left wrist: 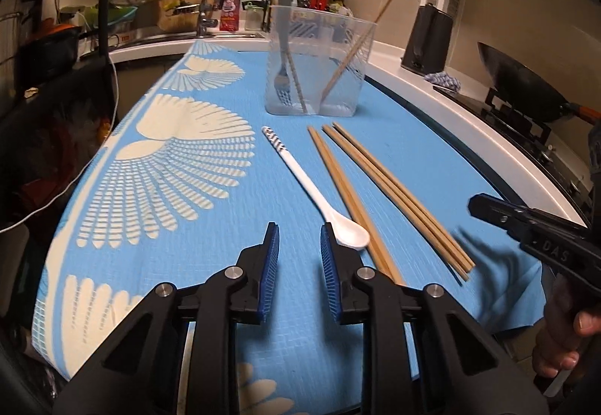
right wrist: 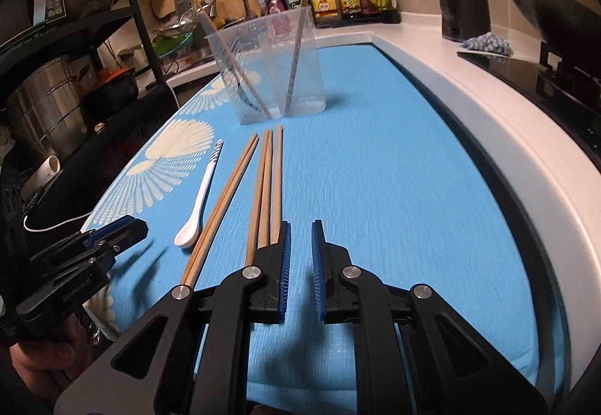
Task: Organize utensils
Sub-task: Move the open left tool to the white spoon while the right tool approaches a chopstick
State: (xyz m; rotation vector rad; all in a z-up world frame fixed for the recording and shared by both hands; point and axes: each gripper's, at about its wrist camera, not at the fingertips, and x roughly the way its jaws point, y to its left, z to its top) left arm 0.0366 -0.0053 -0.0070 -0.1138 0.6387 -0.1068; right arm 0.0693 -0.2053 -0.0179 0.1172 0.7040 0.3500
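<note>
Left gripper (left wrist: 299,240) and right gripper (right wrist: 300,240), fingers narrowly parted on nothing, must widen before straddling spoon (left wrist: 323,200) and chopsticks (right wrist: 268,185).

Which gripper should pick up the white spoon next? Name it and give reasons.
Left, probably. The left gripper hangs right beside the white spoon, its bowl just off one fingertip. The right gripper sits past the chopsticks, farther from it.

My left gripper (left wrist: 299,240) hangs over the blue cloth (left wrist: 394,137), jaws apart and empty. The white spoon (left wrist: 319,197) lies just beside my right pad, chopsticks (left wrist: 383,197) beyond it.
</note>
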